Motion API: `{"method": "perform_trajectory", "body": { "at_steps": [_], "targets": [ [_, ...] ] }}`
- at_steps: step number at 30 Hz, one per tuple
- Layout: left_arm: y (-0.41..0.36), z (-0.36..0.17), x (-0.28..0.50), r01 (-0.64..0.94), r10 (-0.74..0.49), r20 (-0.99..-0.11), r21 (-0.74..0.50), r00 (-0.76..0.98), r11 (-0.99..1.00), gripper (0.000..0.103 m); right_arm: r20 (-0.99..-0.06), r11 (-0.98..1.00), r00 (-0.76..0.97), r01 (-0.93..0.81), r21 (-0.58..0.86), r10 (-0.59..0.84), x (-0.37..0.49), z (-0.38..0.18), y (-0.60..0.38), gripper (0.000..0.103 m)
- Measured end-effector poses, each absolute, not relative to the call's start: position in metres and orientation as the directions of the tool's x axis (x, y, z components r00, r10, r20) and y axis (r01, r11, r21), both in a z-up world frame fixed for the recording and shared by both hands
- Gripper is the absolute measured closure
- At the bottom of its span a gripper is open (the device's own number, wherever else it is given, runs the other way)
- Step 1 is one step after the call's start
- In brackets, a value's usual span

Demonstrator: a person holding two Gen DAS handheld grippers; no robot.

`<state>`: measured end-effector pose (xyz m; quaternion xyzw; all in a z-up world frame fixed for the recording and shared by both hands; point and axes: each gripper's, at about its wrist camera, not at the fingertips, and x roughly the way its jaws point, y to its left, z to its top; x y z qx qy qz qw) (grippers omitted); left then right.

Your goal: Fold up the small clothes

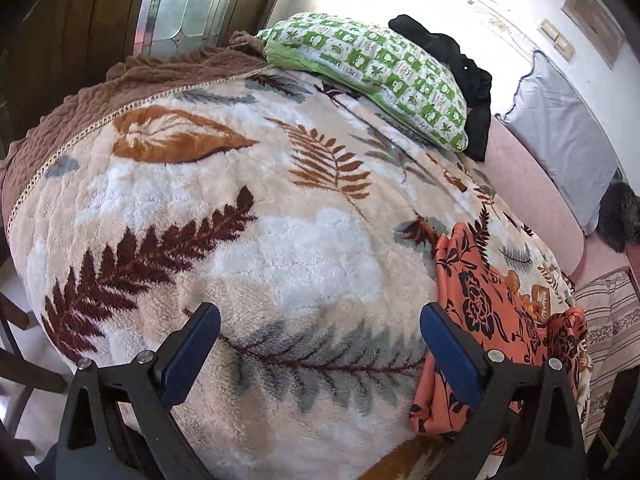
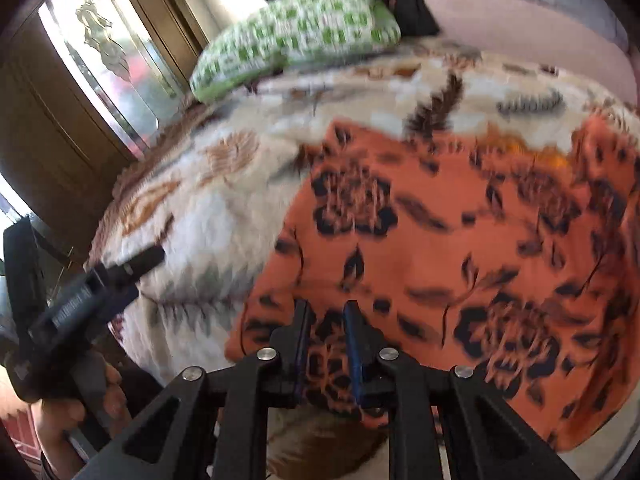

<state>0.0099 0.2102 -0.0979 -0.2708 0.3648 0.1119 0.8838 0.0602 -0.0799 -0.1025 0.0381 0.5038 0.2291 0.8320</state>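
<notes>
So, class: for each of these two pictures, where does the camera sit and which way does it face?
Left wrist: on the left gripper, facing down across the leaf-patterned fleece blanket; its open fingers show.
Right wrist: on the right gripper, facing down, shut on the orange black-flowered garment; a hand shows.
Shared: garment, blanket, green-and-white checked pillow.

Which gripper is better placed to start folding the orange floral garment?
Right. The right gripper is already closed on the orange floral garment's near edge; the left gripper is open over bare blanket.

Left tongs [image 1: 320, 340] agape over leaf blanket [image 1: 248, 216]; orange floral garment [image 1: 492, 308] beside.
</notes>
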Motion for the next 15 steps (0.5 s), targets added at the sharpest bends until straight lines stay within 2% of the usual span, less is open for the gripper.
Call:
{"method": "perform_trajectory", "body": {
  "at_steps": [1,2,3,4,8,10,13,15],
  "targets": [
    [0.208,-0.096,0.009,-0.383,-0.002,-0.702,-0.392,0.712,0.836,0.004,-0.807,0.898,0.414,-0.313,0.309,0.422,0.052,-0.1,-0.097,0.065],
    [0.205,-0.096,0.009,-0.372,-0.013,-0.703,-0.392,0.711,0.842,0.004,-0.789,0.903,0.441,-0.262,0.341,0.427,0.047,-0.094,-0.12,0.027],
    [0.203,-0.096,0.011,-0.362,-0.022,-0.703,-0.393,0.711,0.846,0.004,-0.764,0.906,0.488,-0.203,0.371,0.422,0.041,-0.083,-0.147,0.011],
    [0.199,-0.095,0.011,-0.351,-0.029,-0.701,-0.393,0.713,0.85,0.004,-0.747,0.917,0.54,-0.145,0.371,0.387,0.036,-0.073,-0.171,0.001],
    [0.18,-0.09,0.02,-0.305,-0.043,-0.684,-0.379,0.728,0.874,0.004,-0.751,0.976,0.642,0.016,0.218,0.157,0.033,-0.037,-0.234,0.0],
    [0.173,-0.089,0.024,-0.288,-0.041,-0.683,-0.361,0.729,0.887,0.004,-0.774,0.987,0.62,0.002,0.162,0.126,0.05,-0.029,-0.233,0.0],
    [0.166,-0.089,0.025,-0.274,-0.029,-0.684,-0.33,0.729,0.904,0.004,-0.804,0.997,0.593,-0.081,-0.011,0.039,0.089,-0.024,-0.19,0.001],
    [0.168,-0.09,0.025,-0.283,-0.015,-0.688,-0.318,0.725,0.905,0.004,-0.861,0.987,0.504,-0.097,-0.129,-0.063,0.129,-0.041,-0.165,0.001]
  ]
}}
